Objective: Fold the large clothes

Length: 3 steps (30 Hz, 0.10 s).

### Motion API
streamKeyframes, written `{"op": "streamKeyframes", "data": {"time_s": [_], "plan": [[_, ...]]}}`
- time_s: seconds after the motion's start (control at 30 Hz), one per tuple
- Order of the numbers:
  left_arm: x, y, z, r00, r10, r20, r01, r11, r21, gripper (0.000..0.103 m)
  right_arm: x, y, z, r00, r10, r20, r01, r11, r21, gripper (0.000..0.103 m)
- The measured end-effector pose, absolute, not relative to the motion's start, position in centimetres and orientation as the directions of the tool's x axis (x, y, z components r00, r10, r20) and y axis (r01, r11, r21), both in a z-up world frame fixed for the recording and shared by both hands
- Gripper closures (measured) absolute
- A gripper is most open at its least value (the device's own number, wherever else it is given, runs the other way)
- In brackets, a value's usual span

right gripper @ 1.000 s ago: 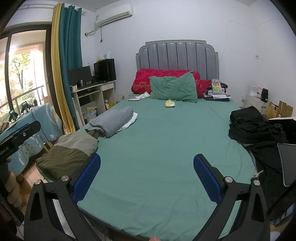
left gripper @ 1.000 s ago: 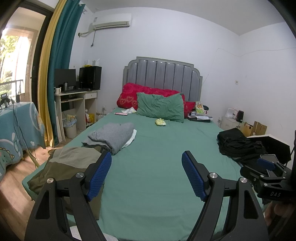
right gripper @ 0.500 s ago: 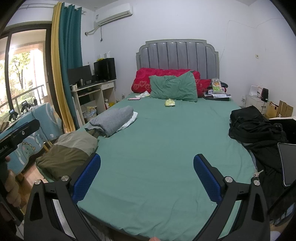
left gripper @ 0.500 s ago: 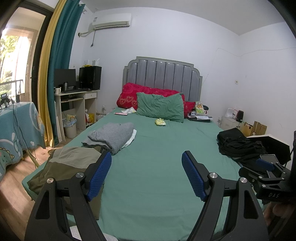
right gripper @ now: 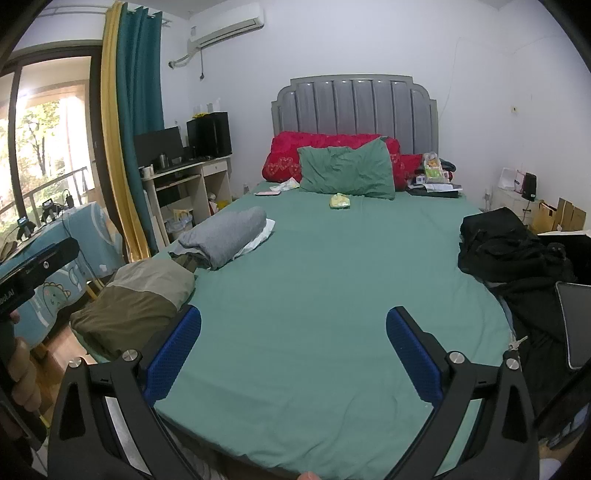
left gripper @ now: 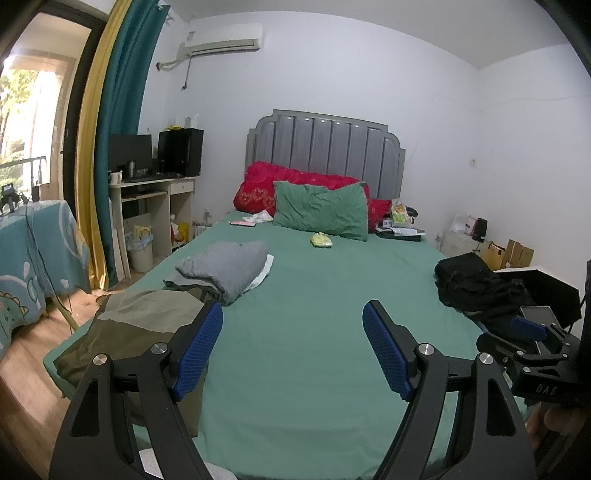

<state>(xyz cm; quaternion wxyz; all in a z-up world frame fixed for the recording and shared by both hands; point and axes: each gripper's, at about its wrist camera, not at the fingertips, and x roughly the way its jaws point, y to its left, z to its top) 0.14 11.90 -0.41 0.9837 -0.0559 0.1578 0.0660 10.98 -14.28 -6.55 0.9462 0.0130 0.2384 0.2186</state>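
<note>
Folded clothes sit along the left edge of the bed: a grey garment (left gripper: 225,267) (right gripper: 227,236) rolled over a white piece, and nearer the foot an olive and khaki garment (left gripper: 133,325) (right gripper: 136,299) hanging slightly over the mattress edge. On the opposite side lies a loose heap of black clothes (left gripper: 476,288) (right gripper: 506,247), unfolded, reaching the right edge.

The bed (left gripper: 314,332) (right gripper: 332,295) wears a green sheet, bare across its middle. At its head a green pillow (left gripper: 321,210) (right gripper: 347,171) leans on red cushions (left gripper: 258,188) (right gripper: 284,158) before a grey padded headboard (left gripper: 325,147) (right gripper: 354,107). A small yellow-green item (left gripper: 321,240) (right gripper: 340,201) lies just in front of the pillow.

Both tongs hover over the foot of the bed with their blue pads spread wide, gripping nothing: the left tongs (left gripper: 291,347) and the right tongs (right gripper: 293,354).

The left wrist view shows the right tongs from the side (left gripper: 532,354); the right wrist view shows the left device's body (right gripper: 33,269) and the hand (right gripper: 22,380) holding it, plus a tablet-like screen (right gripper: 576,325) beside the black heap.

A bench (left gripper: 155,206) (right gripper: 192,184) by the teal and yellow curtain (left gripper: 114,147) (right gripper: 133,122) carries a monitor and a black box; a lined bin (left gripper: 140,251) stands below, contents unclear. An air conditioner (left gripper: 221,37) (right gripper: 229,26) hangs above.
</note>
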Motion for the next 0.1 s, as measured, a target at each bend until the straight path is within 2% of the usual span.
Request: {"op": "streamKeyframes", "data": {"time_s": [0.1], "plan": [[-0.04, 11.81, -0.96, 0.941, 0.108, -0.320, -0.144, 0.985, -0.091, 0.022, 11.12, -14.33, -7.07, 0.788, 0.419, -0.451, -0.408, 0.904, 0.127, 0.003]]}}
